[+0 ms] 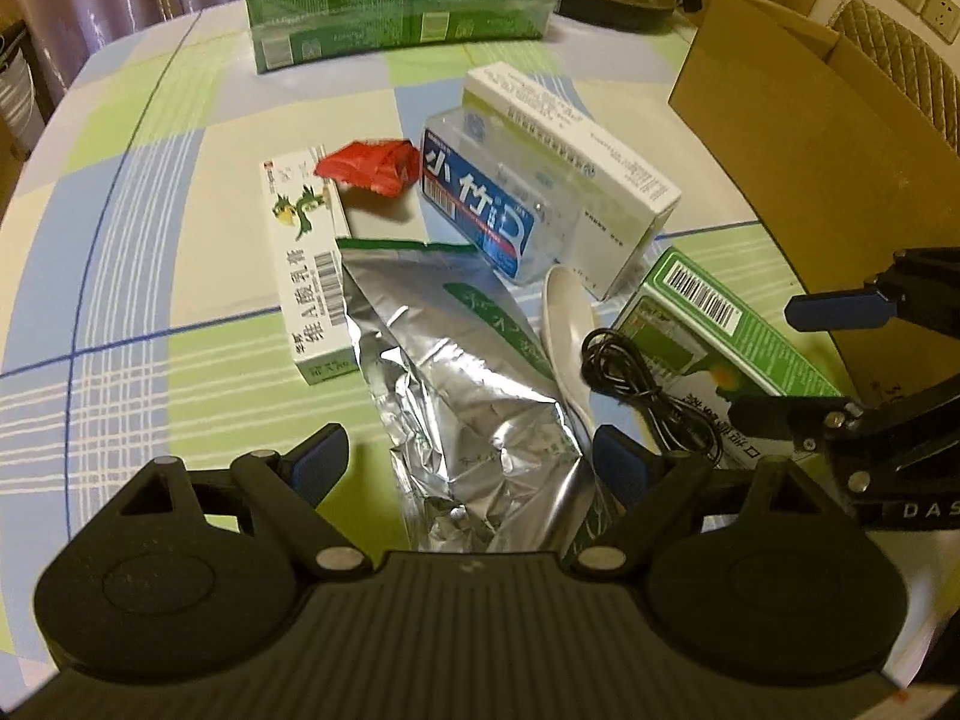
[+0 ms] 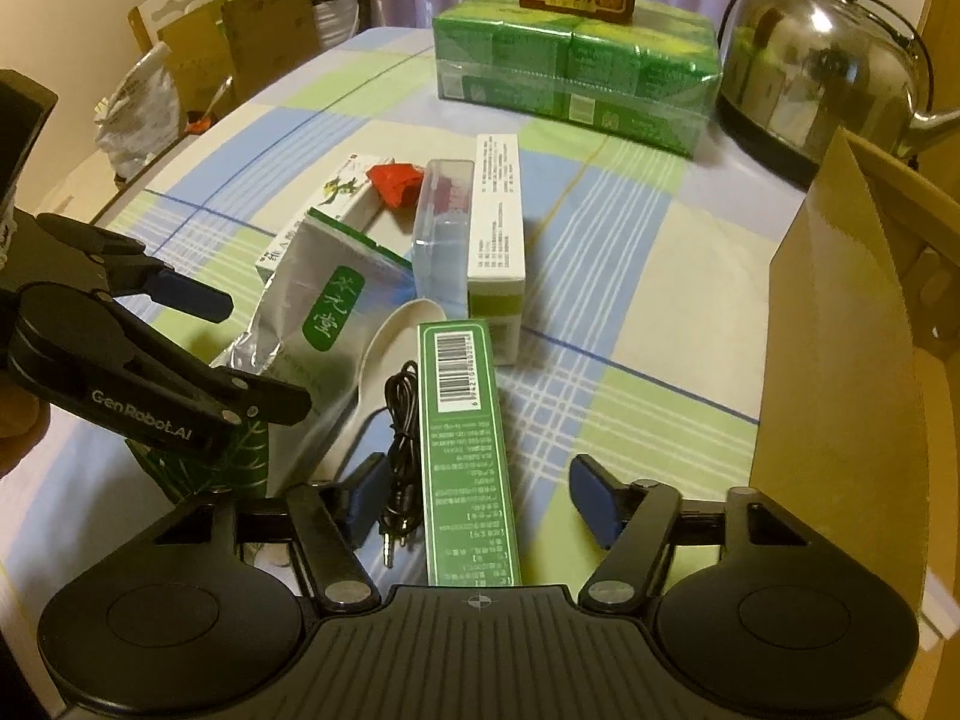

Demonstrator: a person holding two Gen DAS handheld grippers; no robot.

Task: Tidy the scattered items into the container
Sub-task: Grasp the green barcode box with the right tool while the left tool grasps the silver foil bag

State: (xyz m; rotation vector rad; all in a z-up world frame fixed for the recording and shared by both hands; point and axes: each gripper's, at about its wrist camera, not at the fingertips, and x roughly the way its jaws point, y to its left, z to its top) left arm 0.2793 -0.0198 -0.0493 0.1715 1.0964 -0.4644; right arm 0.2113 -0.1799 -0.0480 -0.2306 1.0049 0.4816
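The scattered items lie in a loose heap on the checked counter [image 2: 630, 276]: a crumpled foil pouch [image 1: 474, 384], a white spoon [image 1: 567, 324], a coiled black cable [image 2: 403, 420], a long green box [image 2: 465, 438], a clear plastic case [image 1: 486, 204] leaning against a white carton [image 1: 576, 144], a white ointment box [image 1: 309, 264] and a red wrapper [image 1: 372, 167]. The cardboard container [image 2: 840, 360] stands just to the right of them. The left gripper [image 1: 474, 465] is spread wide over the pouch, holding nothing. The right gripper [image 2: 480, 495] is likewise released, its fingers astride the green box's near end.
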